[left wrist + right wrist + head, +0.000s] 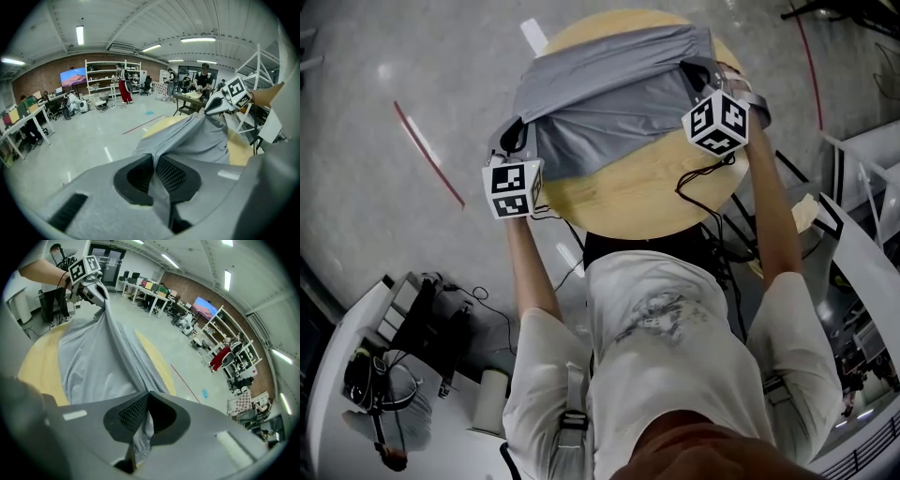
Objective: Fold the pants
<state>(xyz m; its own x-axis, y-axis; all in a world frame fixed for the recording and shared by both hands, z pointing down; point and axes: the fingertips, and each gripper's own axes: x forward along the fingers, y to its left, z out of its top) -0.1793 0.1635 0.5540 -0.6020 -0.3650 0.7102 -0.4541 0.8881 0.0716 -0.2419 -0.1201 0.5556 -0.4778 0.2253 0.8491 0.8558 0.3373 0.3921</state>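
Pale concrete floor point(384, 84) with a red stripe point(427, 153) surrounds a round wooden surface point(637, 202). The grey pants point(609, 103) lie across its far half, and the near half is bare wood. The left gripper point(153, 174) has its jaws pressed together on a fold of grey cloth at the left side of the pants. The fabric runs down between the two black pads and comes out below them. The right gripper point(146, 414) pinches the opposite side the same way, its jaws closed tight on a thin bunch of cloth that hangs out under the pads. Between the two grips the held edge is raised off the wood and pulled into a ridge from one gripper to the other. The rest of the pants drapes down onto the surface toward its far rim. Both bare forearms reach forward from the person's white shirt point(666, 328), one at each side of the surface. White shelves point(101, 77) and a wall screen point(72, 77) stand at the back of the room.
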